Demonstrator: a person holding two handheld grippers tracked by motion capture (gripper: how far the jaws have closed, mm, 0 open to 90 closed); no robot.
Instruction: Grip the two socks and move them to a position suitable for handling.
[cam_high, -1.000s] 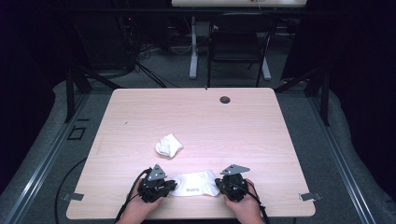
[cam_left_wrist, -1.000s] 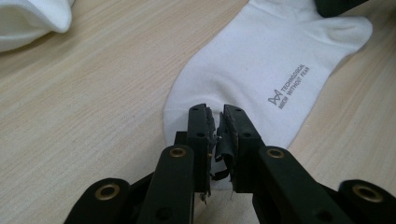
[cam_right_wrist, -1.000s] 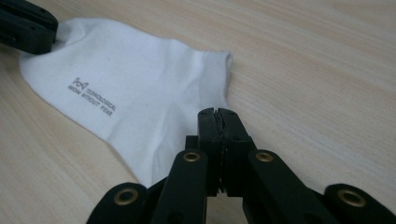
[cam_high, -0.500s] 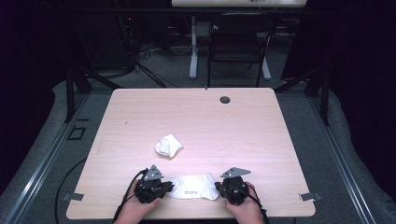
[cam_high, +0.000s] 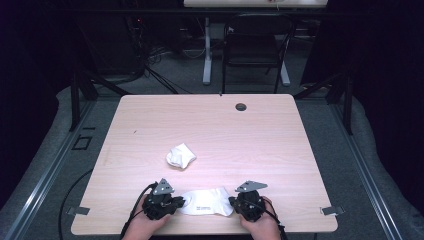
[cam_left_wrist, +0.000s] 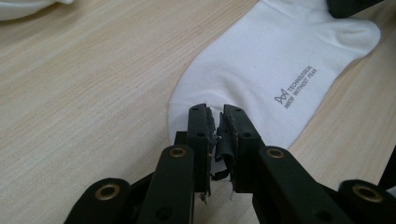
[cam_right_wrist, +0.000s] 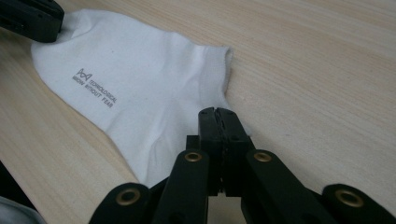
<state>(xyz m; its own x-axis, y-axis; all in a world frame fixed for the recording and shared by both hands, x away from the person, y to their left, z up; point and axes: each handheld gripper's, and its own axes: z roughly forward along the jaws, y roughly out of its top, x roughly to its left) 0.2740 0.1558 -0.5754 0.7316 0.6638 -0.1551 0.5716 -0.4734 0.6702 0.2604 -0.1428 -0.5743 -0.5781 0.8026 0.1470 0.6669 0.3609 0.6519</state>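
Both hands are parked at the near edge of the table (cam_high: 300, 150), and nothing has shifted in the last second: same spots, same grips, the sock (cam_high: 206, 202) as flat as it was a moment ago. It lies stretched between the two tools, printed side up, right at the front edge.

The left gripper (cam_left_wrist: 216, 122) is clenched on one end of the sock; you can see a fold of white cloth pinched between its jaws. The right gripper (cam_right_wrist: 218, 119) is squeezed tight on the other end, jaws pressed together with the fabric edge caught under them. In the high view the left gripper (cam_high: 176, 202) and right gripper (cam_high: 234, 204) face each other across the sock, each touching its own end.

Farther up the table sits the second sock (cam_high: 180, 155), bunched in a small heap, well apart from the flat one and untouched.

So it's a pause with the cloth pulled smooth. My read: the flattening is done and a fold or a lift comes next, then the crumpled one gets its turn. If one side slips now, the sock will bunch up again.
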